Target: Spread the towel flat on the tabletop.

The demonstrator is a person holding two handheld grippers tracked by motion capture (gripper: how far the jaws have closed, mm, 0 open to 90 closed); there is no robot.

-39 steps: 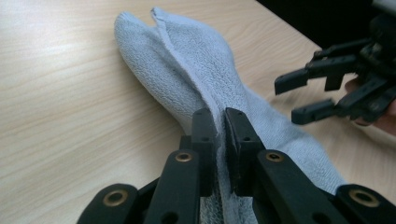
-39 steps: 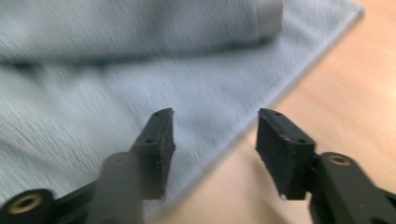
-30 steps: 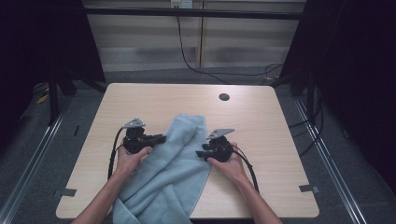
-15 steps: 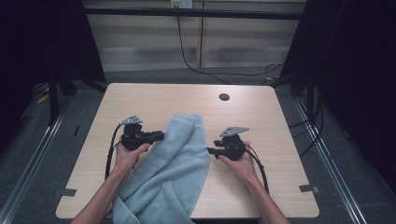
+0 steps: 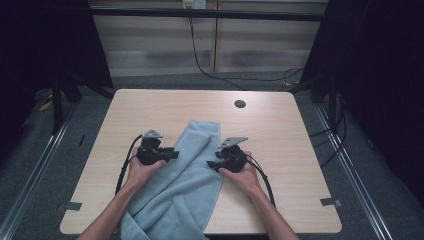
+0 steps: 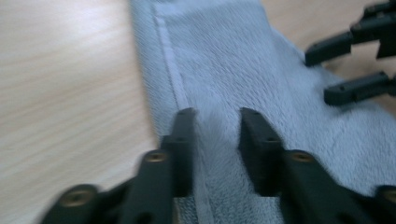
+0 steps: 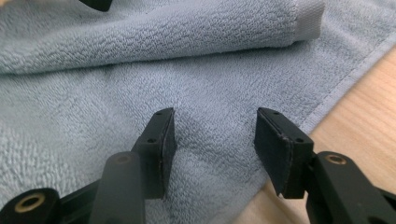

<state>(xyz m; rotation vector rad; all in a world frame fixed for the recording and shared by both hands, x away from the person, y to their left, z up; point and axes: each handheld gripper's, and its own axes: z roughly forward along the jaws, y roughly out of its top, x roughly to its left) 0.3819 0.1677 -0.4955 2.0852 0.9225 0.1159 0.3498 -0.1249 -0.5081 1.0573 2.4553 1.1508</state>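
A light blue towel (image 5: 192,175) lies slantwise on the wooden table (image 5: 285,135), its near end hanging over the front edge. My left gripper (image 5: 175,152) points right onto the towel's left side. In the left gripper view its jaws (image 6: 215,114) stand apart over the towel (image 6: 243,60) beside the hem, having just been opening, with nothing pinched. My right gripper (image 5: 210,164) points left onto the right edge. Its jaws (image 7: 215,114) are wide above the flat towel (image 7: 140,79) and have just been opening. A folded-over layer lies beyond them.
A round cable hole (image 5: 240,104) sits at the table's far middle. Bare wood (image 5: 125,115) lies left and right of the towel. Black cables trail from both grippers toward the front edge. Dark frames and floor rails surround the table.
My right gripper swung out to the right off the towel, then came back onto its right edge. My left gripper sank a little and its jaws parted.
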